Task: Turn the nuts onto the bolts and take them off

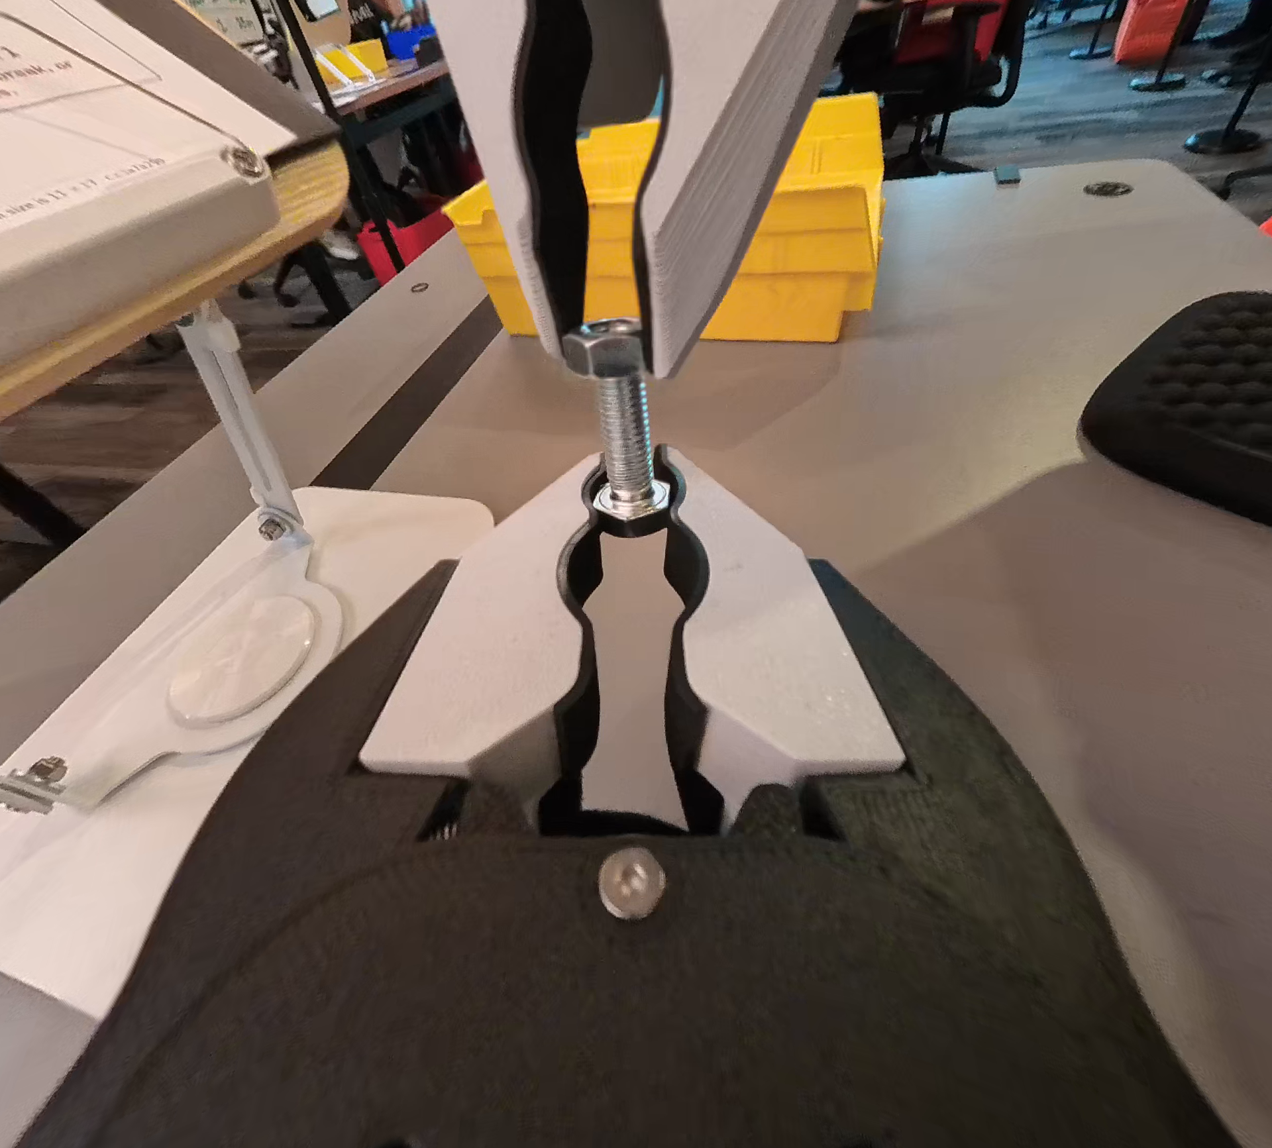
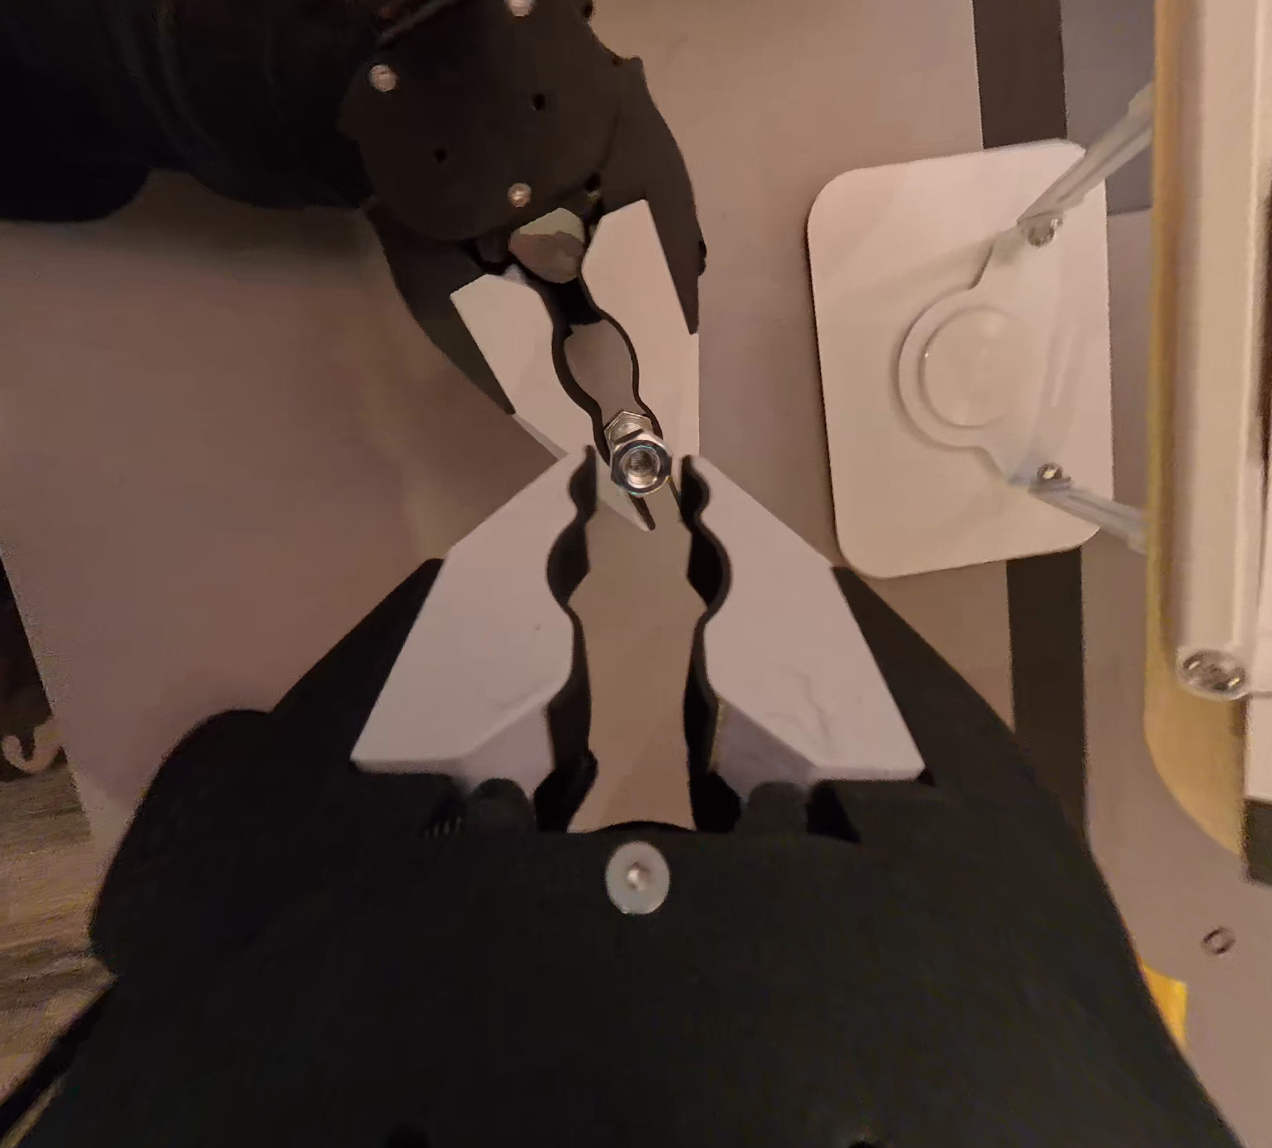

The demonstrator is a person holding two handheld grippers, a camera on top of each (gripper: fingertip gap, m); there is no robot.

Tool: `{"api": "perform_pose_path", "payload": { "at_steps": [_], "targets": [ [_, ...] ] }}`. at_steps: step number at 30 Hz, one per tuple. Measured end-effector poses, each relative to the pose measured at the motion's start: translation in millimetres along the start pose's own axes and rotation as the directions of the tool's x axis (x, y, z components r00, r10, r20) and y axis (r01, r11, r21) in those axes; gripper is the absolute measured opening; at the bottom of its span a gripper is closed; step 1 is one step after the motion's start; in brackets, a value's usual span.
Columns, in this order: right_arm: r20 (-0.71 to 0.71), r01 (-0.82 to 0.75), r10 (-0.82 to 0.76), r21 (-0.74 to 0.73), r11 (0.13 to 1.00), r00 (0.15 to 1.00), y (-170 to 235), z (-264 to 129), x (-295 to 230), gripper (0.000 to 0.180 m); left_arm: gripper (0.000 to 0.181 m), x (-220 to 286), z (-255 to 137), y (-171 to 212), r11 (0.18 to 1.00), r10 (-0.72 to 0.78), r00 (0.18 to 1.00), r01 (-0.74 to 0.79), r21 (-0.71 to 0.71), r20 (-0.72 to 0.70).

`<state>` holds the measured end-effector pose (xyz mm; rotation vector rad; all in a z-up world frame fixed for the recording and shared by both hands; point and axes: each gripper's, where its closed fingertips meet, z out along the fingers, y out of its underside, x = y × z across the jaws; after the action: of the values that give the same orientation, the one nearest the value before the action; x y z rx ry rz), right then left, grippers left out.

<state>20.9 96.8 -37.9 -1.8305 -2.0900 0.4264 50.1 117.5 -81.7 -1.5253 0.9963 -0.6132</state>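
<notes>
Above the grey surface (image 1: 963,495): a silver bolt (image 1: 623,427) is held upright in the air between two grippers, clear of the surface.
Bolt: the threaded shaft is bare along its middle, with a hex piece at each end.
Nut (image 1: 604,351): it sits at the top end of the bolt. From the right wrist view the end of the shaft shows in its hole.
Left gripper (image 1: 633,469): it reaches in level from below the picture. Its jaws are clamped on the hex piece at the bottom end of the bolt, which sits in a round notch of the black pads near the tips.
Right gripper (image 1: 609,358): it comes down from above, pointing along the bolt. Its jaws are closed on the nut, one white finger against each side.
Hand (image 2: 206,82): a black glove and sleeve hold the left gripper's dark body, seen from above in the right wrist view.
Yellow bin (image 1: 791,261): it stands on the surface behind the bolt, well apart from it.
White base plate (image 1: 385,537): it lies on the surface to the left of the left gripper. A clear bracket is screwed onto it.
Tilted board (image 1: 103,186): the bracket's clear struts rise toward it, at the left edge.
Black padded rest (image 1: 1204,399): it lies at the right edge of the surface.
</notes>
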Motion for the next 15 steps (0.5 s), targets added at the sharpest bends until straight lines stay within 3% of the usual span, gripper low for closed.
{"api": "perform_pose_path", "payload": {
  "at_steps": [4, 8, 15],
  "targets": [
    [-0.013, 0.27, -0.269, 0.036, 0.962, 0.963, -9, -17, -3, 0.036, 0.01, 6, -7, -14, 0.996, -0.044, 0.997, 0.049, 0.08, -0.067],
    [0.059, 0.475, -0.482, 0.103, 0.874, 0.874, -17, -25, -21, 0.028, 0.01, 19, -11, -24, 0.988, -0.065, 0.985, 0.086, 0.128, -0.158],
    [0.107, 0.628, -0.629, 0.038, 0.777, 0.77, -10, -19, -22, 0.018, 0.01, 29, -12, -28, 0.987, -0.058, 0.976, 0.088, 0.137, -0.212]
  ]
}}
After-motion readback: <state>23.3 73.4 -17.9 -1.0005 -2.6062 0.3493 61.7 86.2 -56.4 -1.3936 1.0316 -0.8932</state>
